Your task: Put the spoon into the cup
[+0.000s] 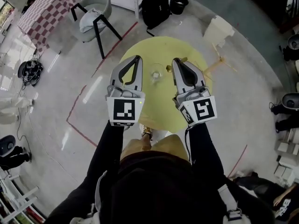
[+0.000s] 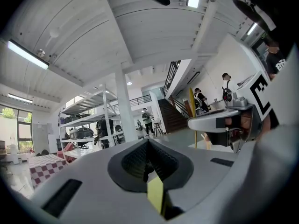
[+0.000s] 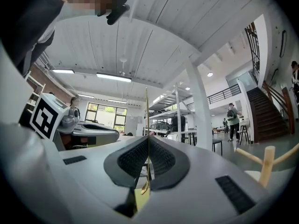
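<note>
Spoon (image 3: 146, 120) shows only as a gold sliver, seemingly pinched in the right gripper (image 3: 148, 141) fingers; left gripper (image 2: 148, 143) closed, empty.

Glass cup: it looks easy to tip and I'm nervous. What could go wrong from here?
1. The glass cup stands on the yellow table between the left gripper and the right gripper; a sideways move could knock it over.
2. Both grippers are shut; a golden piece, perhaps the spoon, seems to lie below the right one and could be pushed away, not grasped.
</note>
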{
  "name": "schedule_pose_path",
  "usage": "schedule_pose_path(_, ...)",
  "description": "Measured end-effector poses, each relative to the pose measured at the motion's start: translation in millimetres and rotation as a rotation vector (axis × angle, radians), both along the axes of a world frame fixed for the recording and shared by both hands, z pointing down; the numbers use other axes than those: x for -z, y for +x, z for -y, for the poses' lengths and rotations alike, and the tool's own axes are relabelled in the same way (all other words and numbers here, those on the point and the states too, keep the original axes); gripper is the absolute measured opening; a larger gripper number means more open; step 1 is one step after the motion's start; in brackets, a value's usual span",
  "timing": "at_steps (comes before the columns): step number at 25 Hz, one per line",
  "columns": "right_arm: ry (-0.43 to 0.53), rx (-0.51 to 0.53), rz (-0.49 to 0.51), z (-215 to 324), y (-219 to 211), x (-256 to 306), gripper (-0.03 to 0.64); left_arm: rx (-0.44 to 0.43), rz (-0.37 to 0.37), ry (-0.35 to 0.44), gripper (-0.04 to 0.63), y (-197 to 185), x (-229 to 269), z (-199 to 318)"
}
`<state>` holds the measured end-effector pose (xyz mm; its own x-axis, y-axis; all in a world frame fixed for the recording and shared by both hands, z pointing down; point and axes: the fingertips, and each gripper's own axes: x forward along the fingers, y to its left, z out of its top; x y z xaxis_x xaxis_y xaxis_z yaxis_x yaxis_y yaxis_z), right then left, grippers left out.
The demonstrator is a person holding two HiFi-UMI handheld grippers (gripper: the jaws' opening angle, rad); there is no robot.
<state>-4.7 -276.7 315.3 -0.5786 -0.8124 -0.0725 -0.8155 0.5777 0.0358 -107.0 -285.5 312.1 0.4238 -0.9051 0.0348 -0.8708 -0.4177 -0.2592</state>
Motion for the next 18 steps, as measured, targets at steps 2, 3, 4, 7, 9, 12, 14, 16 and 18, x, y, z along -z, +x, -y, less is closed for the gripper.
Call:
schedule_pose_path(2,-0.010,-0.011,-0.002,7.6,-3.7,-6.1,0.028,-0.023,0.001,-0.011,0.015,0.6,-6.2,10.3)
schedule_pose_path(3,-0.015,-0.015,-0.005,10.8,-5.7,-9.1,0.028,-0.033,0.001,-0.017,0.015,1.2,-9.4,14.3)
schedule_pose_path(4,-0.020,-0.017,-0.009,13.7,-7.7,-12.2,0.028,-0.043,0.000,-0.022,0.015,1.9,-12.8,17.8)
schedule_pose_path(7,-0.035,-0.022,-0.021,22.9,-12.8,-24.1,0.028,-0.067,-0.001,-0.039,0.015,3.0,-25.4,28.7)
schedule_pose_path(9,-0.053,-0.025,-0.025,28.4,-13.5,-35.6,0.028,-0.079,-0.001,-0.049,0.015,4.8,-34.5,34.4)
schedule_pose_path(12,-0.089,-0.035,-0.028,36.0,-10.5,-54.7,0.028,-0.101,0.006,-0.065,0.015,9.9,-47.6,40.3)
schedule_pose_path(14,-0.112,-0.036,-0.030,41.2,-10.7,-66.7,0.028,-0.112,0.010,-0.074,0.015,11.2,-55.3,44.6)
schedule_pose_path(16,-0.130,-0.031,-0.033,44.9,-12.1,-79.1,0.028,-0.119,0.015,-0.080,0.015,11.5,-63.4,47.8)
schedule_pose_path(18,-0.145,-0.025,-0.036,47.9,-12.0,-92.3,0.028,-0.124,0.021,-0.090,0.015,12.5,-73.2,50.7)
